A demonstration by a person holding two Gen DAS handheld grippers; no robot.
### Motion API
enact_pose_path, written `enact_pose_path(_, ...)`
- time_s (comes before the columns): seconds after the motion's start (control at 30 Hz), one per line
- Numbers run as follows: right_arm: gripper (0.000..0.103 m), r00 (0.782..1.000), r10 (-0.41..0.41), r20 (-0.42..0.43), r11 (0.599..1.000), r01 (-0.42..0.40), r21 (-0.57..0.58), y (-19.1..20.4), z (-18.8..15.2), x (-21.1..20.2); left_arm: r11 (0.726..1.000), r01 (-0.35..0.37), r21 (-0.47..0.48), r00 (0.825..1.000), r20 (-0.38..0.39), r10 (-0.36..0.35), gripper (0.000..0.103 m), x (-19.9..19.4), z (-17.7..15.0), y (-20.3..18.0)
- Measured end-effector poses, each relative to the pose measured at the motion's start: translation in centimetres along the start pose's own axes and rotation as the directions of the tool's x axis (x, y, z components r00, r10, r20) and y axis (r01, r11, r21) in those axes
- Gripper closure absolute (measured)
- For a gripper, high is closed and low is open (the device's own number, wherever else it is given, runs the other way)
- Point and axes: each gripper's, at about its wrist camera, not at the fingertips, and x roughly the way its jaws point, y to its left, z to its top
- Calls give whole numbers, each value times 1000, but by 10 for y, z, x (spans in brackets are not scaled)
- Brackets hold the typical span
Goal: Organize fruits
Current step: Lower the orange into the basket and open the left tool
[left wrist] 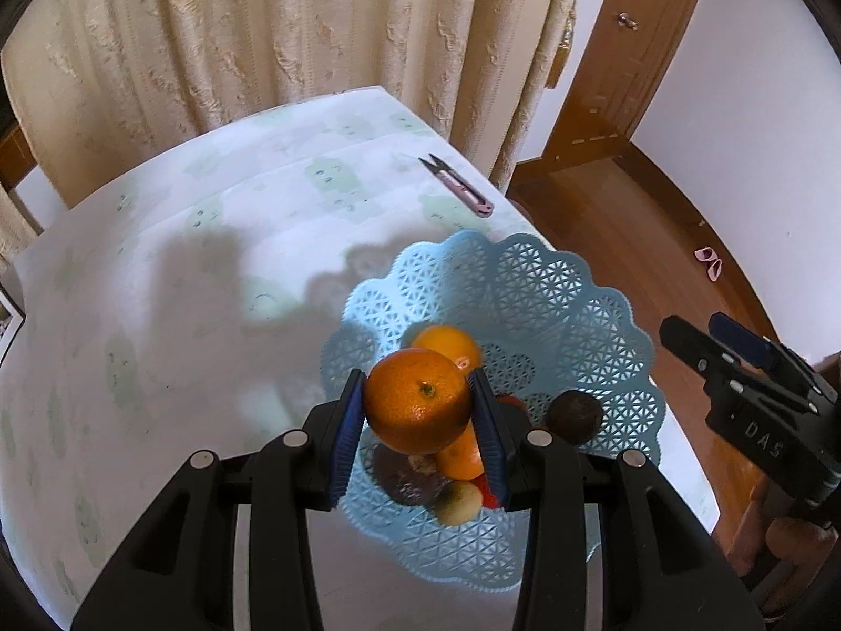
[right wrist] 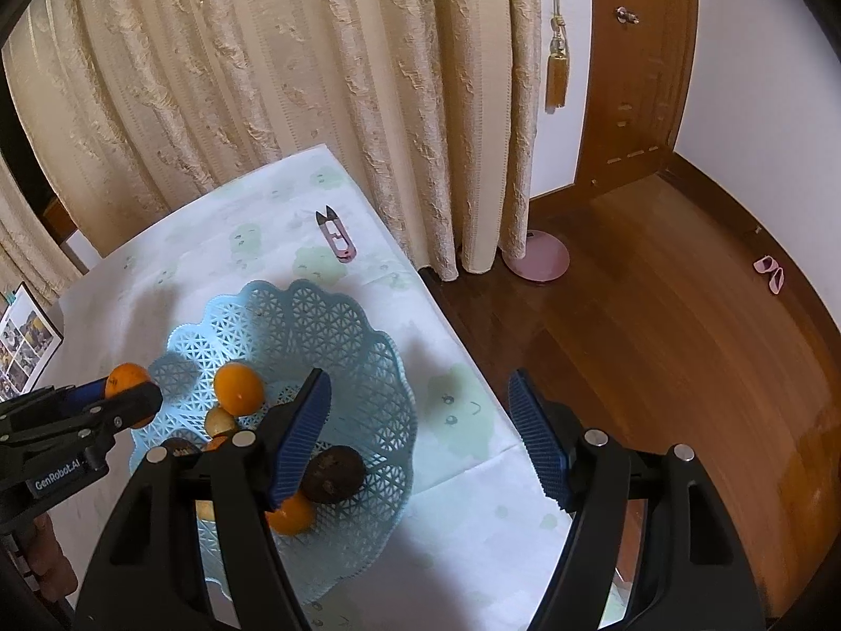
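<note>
blue ribbed pads of the left gripper (left wrist: 418, 410) clamp a round orange citrus fruit (left wrist: 418, 399) above the pale blue lattice plastic basket (left wrist: 578, 305), which holds more fruit; right gripper (right wrist: 420, 436) gapes wide with nothing between its jaws, over the basket's table-edge side; pink thread snips (left wrist: 457, 184) lie beyond on the pale printed tablecloth (left wrist: 157, 289).

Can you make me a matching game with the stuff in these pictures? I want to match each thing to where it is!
Things:
1. big orange
2. dark round fruit
3. pink snips
4. right tool

Places:
A. lying on the tablecloth, beyond the basket
B. open, holding nothing
C. squeezed in the left tool
D. sitting in the blue basket

Pairs: 1-C, 2-D, 3-A, 4-B
</note>
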Motion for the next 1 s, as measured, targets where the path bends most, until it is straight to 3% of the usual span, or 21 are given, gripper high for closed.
enact_pose_path(1.0,31,999,-43,-19,995,44,87,-30,-17,-5,992,65,110,998,-19,-63,63,21,20,-52)
